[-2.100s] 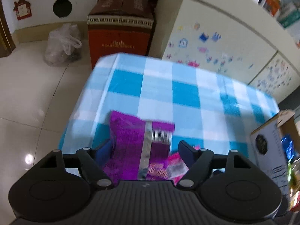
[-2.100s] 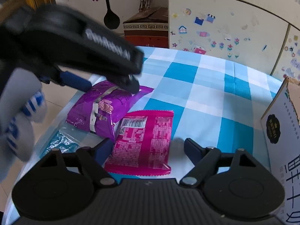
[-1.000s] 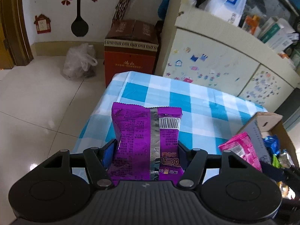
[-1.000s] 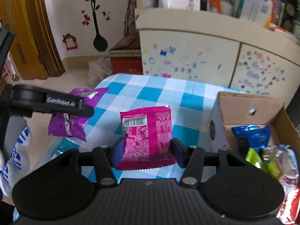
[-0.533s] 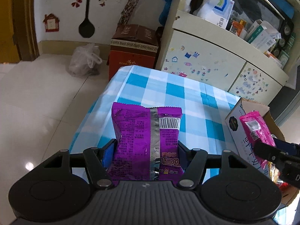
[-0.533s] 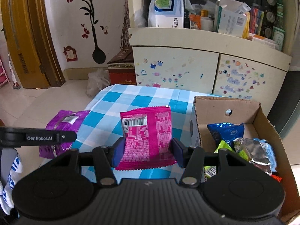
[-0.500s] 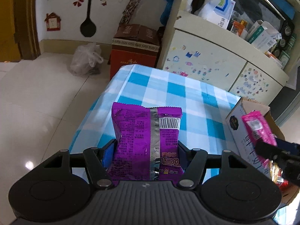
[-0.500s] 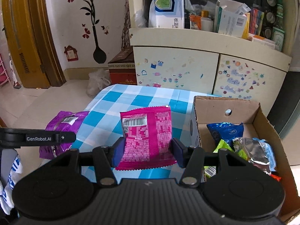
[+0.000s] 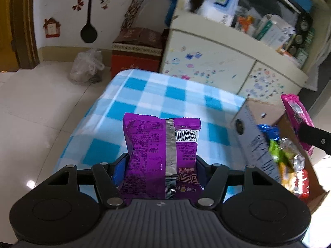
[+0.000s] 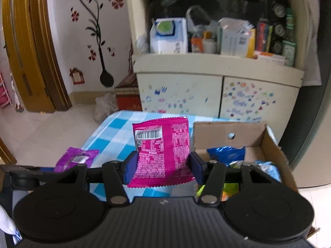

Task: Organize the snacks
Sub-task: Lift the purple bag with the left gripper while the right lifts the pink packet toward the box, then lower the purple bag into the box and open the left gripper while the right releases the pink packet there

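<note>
My left gripper (image 9: 160, 165) is shut on a purple snack packet (image 9: 161, 150) and holds it upright above the blue checked tablecloth (image 9: 165, 95). My right gripper (image 10: 162, 166) is shut on a pink snack packet (image 10: 163, 148), held up beside the near left corner of an open cardboard box (image 10: 227, 130). The box holds several snack packets, a blue one (image 10: 225, 153) among them. In the left wrist view the box (image 9: 252, 128) stands at the right with the pink packet (image 9: 295, 113) above it. The purple packet (image 10: 76, 158) shows low left in the right wrist view.
A cream cabinet (image 10: 217, 91) with stickers and a cluttered shelf stands behind the table. A red-brown carton (image 9: 136, 49) and a plastic bag (image 9: 86, 68) sit on the tiled floor beyond the table's far left. A wooden door frame (image 10: 31, 51) is at the left.
Both grippers have risen with their packets. The right gripper and pink packet have moved up and toward the box; the left view has shifted toward the box.
</note>
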`<state>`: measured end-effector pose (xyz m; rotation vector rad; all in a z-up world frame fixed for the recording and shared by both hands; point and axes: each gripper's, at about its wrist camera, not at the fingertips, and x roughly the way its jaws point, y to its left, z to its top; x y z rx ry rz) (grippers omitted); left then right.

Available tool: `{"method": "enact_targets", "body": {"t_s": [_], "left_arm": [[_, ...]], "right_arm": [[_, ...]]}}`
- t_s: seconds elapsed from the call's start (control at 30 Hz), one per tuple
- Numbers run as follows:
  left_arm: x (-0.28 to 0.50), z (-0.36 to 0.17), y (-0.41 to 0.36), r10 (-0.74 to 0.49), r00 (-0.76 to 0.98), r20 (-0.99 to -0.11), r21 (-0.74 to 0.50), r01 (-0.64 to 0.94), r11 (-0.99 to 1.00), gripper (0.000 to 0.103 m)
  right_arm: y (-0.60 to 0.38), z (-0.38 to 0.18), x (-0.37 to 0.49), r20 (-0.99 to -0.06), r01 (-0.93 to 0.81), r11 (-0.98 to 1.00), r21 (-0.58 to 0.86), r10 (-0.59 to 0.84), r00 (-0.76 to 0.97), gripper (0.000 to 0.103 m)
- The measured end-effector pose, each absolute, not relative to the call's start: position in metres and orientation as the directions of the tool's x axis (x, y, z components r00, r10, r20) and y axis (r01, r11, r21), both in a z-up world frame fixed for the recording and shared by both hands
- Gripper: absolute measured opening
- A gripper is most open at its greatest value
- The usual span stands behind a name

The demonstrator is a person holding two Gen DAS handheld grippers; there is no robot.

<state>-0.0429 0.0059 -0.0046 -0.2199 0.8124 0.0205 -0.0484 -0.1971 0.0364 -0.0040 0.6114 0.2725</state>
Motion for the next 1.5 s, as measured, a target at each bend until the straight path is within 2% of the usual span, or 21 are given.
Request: {"method": "enact_targets", "body": {"t_s": [0.3,0.77,1.07,1.5], "left_arm": [[-0.037,0.032,-0.048,-0.111,0.735,-0.669,-0.180,-0.015,0.984,0.070],[-0.033,0.045,-0.127,-0.215,0.723,-0.657,-0.181,0.125,0.975,0.070],[-0.030,0.042,-0.172,-0.279,0.697,-0.661,-0.173,0.220,0.960,0.070],[-0.022,0.018,-0.209,-0.287,0.651,-0.702,-0.156,0.253,0.955,0.071]], "right_arm": [[-0.248,0.063,-0.050,-0.515,-0.174,0.976,0.132,0.217,0.829,0.054],[-0.336,0.083,-0.061,-0.477,-0.031,0.965,0.259,0.156,0.865,0.054],[-0.361,0.078,-0.055,-0.491,0.027,0.938,0.345,0.156,0.857,0.054],[-0.371,0.061,-0.041,-0.539,0.080,0.902,0.425,0.181,0.823,0.055]]}}
